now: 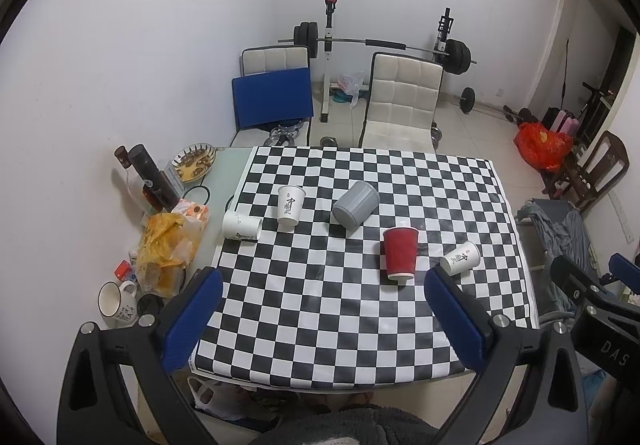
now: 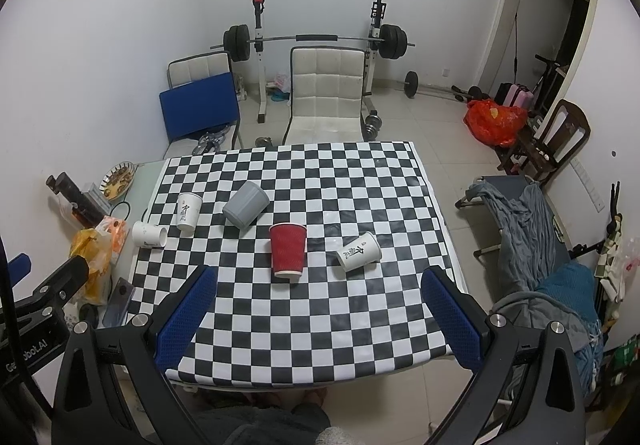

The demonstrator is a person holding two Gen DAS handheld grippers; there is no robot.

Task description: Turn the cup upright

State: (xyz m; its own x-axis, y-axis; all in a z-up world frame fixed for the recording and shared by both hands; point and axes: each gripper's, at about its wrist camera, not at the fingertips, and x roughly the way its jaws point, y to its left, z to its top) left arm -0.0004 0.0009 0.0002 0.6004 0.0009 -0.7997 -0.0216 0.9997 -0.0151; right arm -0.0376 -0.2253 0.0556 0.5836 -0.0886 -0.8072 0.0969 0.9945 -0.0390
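Cups: three white, one red, one grey

Red ribbed cup stands upright mid-cloth; grey cup lies tipped at its ten o'clock, a white one toppled at three.

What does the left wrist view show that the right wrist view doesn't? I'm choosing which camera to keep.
Only the left wrist view: a white mug on the floor-side clutter and the right gripper.

Only the right wrist view: the left gripper, and a blue cloth.

Both: checkered tablecloth, upright red cup, grey cup on its side.
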